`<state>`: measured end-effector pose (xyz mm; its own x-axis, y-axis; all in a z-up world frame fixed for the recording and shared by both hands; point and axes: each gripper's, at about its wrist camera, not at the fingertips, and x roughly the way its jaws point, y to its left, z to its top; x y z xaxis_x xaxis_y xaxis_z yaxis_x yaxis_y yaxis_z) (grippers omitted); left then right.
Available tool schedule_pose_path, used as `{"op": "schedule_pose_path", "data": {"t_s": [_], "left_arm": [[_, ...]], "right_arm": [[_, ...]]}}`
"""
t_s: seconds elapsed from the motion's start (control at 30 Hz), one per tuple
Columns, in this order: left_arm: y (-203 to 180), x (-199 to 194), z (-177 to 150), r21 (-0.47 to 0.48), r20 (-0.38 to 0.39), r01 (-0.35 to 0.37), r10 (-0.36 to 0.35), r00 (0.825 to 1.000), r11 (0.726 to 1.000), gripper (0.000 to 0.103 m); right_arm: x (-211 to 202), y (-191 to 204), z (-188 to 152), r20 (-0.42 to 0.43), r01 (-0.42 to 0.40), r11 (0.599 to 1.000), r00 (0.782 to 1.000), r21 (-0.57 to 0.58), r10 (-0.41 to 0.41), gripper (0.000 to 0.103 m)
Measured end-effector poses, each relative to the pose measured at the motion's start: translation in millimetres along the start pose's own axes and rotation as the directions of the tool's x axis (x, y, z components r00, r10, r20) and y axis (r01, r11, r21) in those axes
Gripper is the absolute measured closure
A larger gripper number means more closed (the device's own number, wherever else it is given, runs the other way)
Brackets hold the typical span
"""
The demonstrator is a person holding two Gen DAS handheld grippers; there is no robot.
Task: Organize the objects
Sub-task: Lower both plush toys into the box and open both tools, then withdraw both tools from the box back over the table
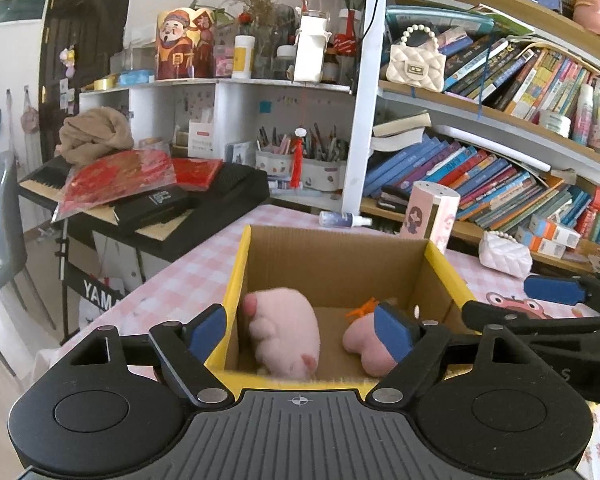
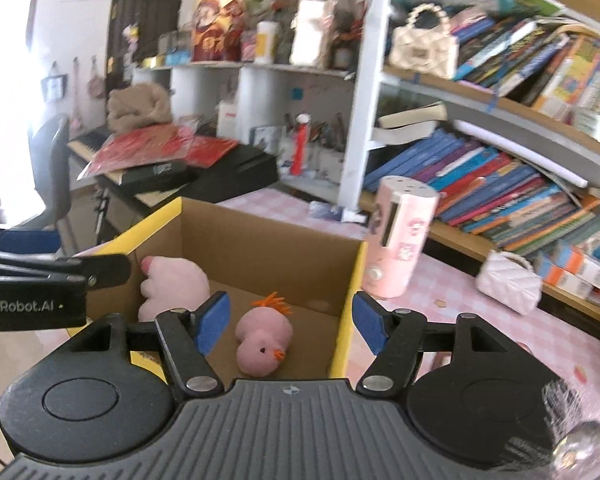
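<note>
Right wrist view: my right gripper [image 2: 290,326] and left gripper [image 1: 300,334] gape, holding nothing, over the yellow-edged cardboard box [image 2: 260,236] holding a pink plush chick [image 2: 265,340] and, perhaps, a blurred pink plush pig [image 1: 286,336].

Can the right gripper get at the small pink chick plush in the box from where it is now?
Probably yes. The right gripper is open and sits above the open-topped cardboard box, with the chick plush lying uncovered just below. The larger pink plush lies to the side, apart from it.

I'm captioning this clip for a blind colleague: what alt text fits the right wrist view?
An open right gripper hovers above a yellow-edged cardboard box holding a pink chick plush and a larger pink plush. The box sits on a pink checked tablecloth before crowded bookshelves.
</note>
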<state>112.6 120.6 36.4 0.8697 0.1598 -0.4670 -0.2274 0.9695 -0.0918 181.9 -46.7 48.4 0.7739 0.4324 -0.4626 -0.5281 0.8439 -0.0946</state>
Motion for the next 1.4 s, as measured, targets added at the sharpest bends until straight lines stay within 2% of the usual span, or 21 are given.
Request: {"op": "schedule_pose_path", "data": {"t_s": [0.23,0.37,0.57,0.73,1.1,1.4], "left_arm": [[7.6,-25.3,-18.1,-0.001,-0.017,0.003,-0.003,1.0,1.0,0.019],[10.6,-38.0,-31.9,-0.001,-0.06,-0.037,0.037,0.997,0.999,0.018],[11.3,-60.1,-55.8,0.021,-0.108,-0.049,0.051,0.993,0.999,0.014],[8.8,-76.5,-71.2,0.061,-0.145,-0.027,0.035,0.989,0.998,0.01],[1.1,-98.5,-86.0,0.091,-0.175,0.042,-0.025,0.984,0.995,0.007],[-17.3,-106.3,-94.6,0.13,-0.189,0.132,-0.106,0.976,0.983,0.007]], "right_arm": [[-30.8,10.9,-22.2,-0.024,0.071,0.997,0.997,0.029,-0.07,0.035],[-48.2,21.9,-39.0,-0.047,0.104,0.994,0.994,0.045,-0.102,0.031],[-67.1,41.4,-64.5,-0.131,0.166,0.983,0.979,0.074,-0.156,0.028],[-83.2,48.6,-85.1,-0.201,0.204,0.972,0.963,0.119,-0.178,0.025],[-122.6,54.0,-110.3,-0.222,0.252,0.954,0.951,0.161,-0.214,0.017],[-150.9,44.6,-128.1,-0.246,0.333,0.921,0.928,0.204,-0.281,0.017]]}}
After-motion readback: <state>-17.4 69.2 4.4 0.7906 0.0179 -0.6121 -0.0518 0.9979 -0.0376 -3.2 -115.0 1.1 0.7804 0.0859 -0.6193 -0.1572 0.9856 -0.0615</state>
